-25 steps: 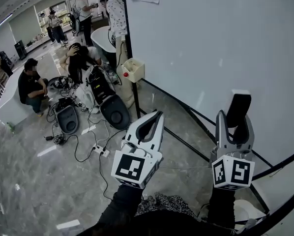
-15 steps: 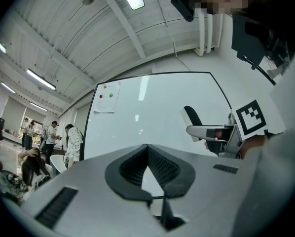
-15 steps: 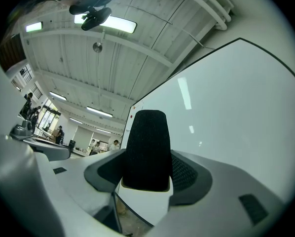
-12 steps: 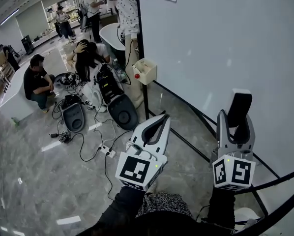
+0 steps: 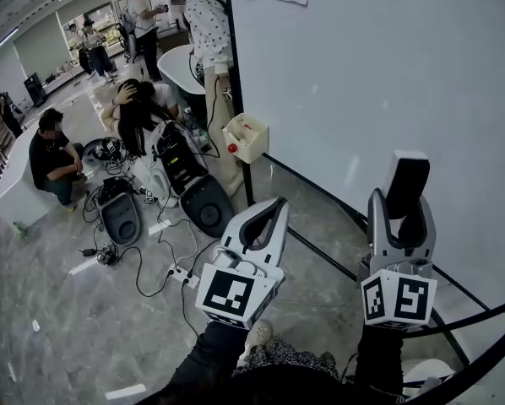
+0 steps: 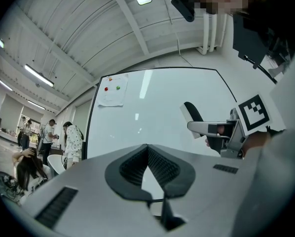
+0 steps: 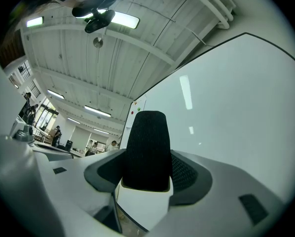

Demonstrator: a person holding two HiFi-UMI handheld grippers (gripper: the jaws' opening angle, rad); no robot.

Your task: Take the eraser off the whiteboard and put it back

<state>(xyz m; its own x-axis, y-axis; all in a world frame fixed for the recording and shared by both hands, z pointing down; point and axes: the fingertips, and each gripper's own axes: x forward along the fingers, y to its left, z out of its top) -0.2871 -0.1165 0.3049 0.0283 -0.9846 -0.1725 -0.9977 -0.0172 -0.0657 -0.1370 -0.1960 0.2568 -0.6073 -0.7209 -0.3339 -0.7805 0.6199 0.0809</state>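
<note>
The right gripper clamps the eraser upright by its lower end, apparently clear of the whiteboard and likely poised for setting it back, while the left gripper, jaws together and empty, hangs aside, out of the way.

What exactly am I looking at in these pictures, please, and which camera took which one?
There is no robot here: a person holds a two-jaw tool in each hand. The wide picture comes from a camera on the person's head, looking down. The other two come from cameras riding on each tool, looking along its jaws. The right tool is shut on an eraser, black felt on a white body, held in front of the whiteboard. The left tool is shut and empty. Other people work on the floor beyond.
</note>
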